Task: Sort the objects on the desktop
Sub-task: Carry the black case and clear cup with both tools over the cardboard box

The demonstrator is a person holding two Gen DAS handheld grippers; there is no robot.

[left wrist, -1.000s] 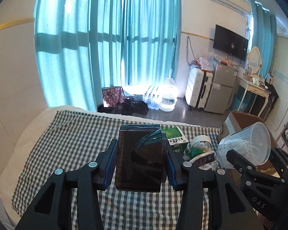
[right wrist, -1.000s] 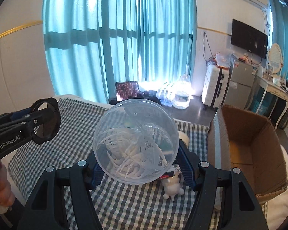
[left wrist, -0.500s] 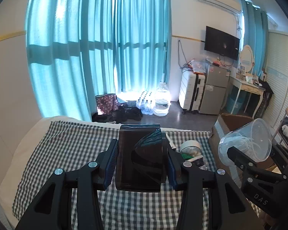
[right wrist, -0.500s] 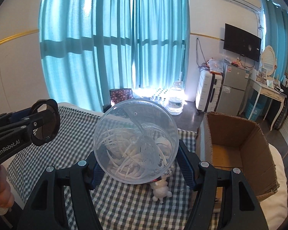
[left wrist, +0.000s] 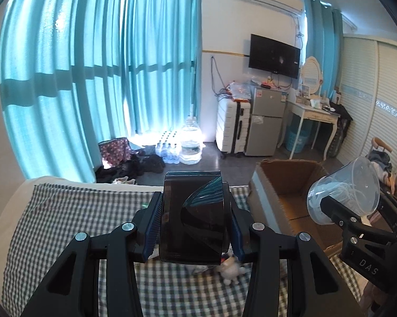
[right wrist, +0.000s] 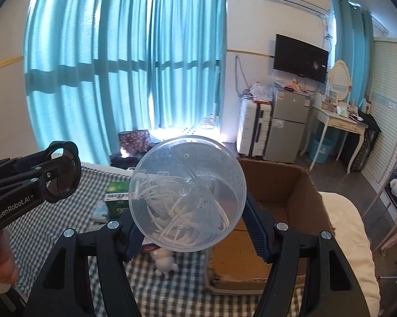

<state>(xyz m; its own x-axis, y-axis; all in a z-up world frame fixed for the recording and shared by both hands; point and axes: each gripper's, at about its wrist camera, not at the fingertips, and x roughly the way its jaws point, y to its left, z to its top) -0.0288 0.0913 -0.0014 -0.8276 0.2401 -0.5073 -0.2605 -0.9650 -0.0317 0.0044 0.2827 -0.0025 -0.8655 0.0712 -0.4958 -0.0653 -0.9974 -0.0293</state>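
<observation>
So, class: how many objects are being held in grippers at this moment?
2. A dark container is clamped in the left gripper; a clear round tub of white pieces sits in the right gripper, near the cardboard box.

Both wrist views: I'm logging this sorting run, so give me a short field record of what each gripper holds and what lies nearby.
left gripper: shut on a dark translucent container, held above the bed
right gripper: shut on a clear round tub with white plastic pieces inside
surface: checked cloth
cardboard box: open, to the right of both grippers, looks empty as far as visible
left on cloth: small white toy, green box
</observation>
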